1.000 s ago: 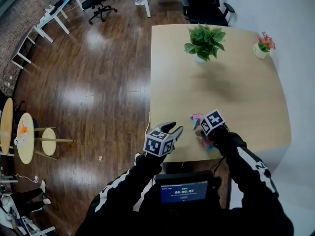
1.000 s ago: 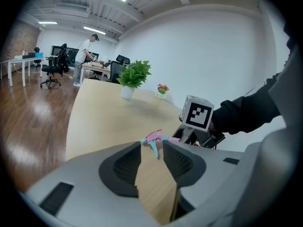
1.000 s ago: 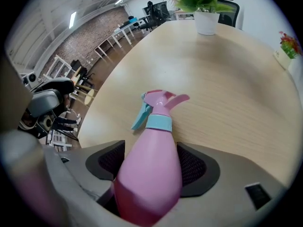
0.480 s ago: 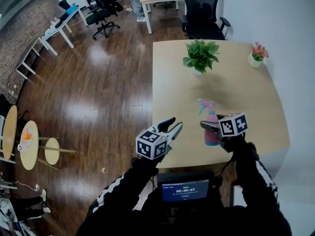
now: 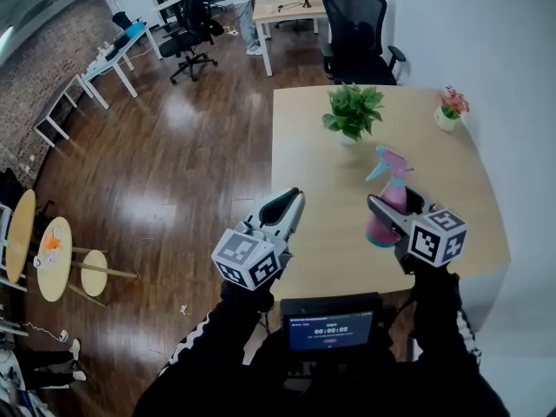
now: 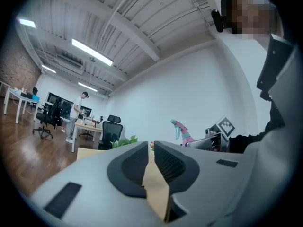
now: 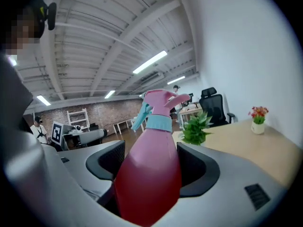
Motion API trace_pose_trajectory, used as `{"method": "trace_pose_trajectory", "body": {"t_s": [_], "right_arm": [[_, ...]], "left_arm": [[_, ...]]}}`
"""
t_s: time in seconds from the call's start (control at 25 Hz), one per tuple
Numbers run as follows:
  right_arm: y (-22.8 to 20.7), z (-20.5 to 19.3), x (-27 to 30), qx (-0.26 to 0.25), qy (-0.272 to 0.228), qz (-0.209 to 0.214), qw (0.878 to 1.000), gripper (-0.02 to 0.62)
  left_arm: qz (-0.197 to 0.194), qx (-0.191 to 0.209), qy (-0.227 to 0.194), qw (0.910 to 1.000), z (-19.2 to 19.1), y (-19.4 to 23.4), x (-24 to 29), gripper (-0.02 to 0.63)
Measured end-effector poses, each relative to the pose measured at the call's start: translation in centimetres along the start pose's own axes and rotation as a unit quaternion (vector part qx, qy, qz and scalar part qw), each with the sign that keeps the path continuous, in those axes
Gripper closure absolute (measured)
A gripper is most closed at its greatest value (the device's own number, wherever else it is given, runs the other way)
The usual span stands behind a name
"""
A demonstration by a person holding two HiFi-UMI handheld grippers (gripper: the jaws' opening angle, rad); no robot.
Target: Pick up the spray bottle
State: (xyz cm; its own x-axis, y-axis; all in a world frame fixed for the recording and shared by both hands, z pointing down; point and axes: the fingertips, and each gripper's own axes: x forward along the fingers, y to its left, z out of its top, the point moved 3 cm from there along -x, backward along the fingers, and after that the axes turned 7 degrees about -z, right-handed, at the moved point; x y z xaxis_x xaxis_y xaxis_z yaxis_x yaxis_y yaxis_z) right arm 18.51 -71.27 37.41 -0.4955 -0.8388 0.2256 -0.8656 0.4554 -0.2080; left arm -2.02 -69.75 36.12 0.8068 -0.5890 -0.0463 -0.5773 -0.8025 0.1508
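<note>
head view: my right gripper [image 5: 393, 205] is clamped on the spray bottle [image 5: 383, 226], one jaw on each side of its pink body. the bottle stands upright in the grip, with the pink head and teal trigger on top. it hangs in the air over the near right part of the wooden table [image 5: 321, 189] and touches nothing but my pads. right gripper view: both black pads [image 7: 110, 161] press against the lower body, which fills the whole gap between them.

left gripper [image 5: 292, 196]: its tips are over the table's left edge, well apart from the bottle. left gripper view: the jaws have just been closing and are drawn together to a thin slit. nothing is between them.

far part of the table: a green potted plant [image 5: 352, 111] and, near the far right corner, a small flower pot [image 5: 448, 111]. a black office chair [image 5: 358, 26] stands behind the far edge.
</note>
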Motion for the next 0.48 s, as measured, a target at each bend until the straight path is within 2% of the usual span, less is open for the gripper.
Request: {"method": "trace_pose_trajectory", "body": {"t_s": [0.16,0.48], "right_arm": [[1.0,2.1,-2.3,-0.019,-0.058,-0.012,0.998,0.265],[2.0,3.4,-4.6,-0.043,-0.118,-0.019,0.992,0.265]], "left_arm": [[0.011,0.011,-0.016,0.9998,1.1,-0.5,-1.3,0.601],[0.016,0.025,-0.022,0.9993,2.2,-0.9,-2.5,0.603]]}}
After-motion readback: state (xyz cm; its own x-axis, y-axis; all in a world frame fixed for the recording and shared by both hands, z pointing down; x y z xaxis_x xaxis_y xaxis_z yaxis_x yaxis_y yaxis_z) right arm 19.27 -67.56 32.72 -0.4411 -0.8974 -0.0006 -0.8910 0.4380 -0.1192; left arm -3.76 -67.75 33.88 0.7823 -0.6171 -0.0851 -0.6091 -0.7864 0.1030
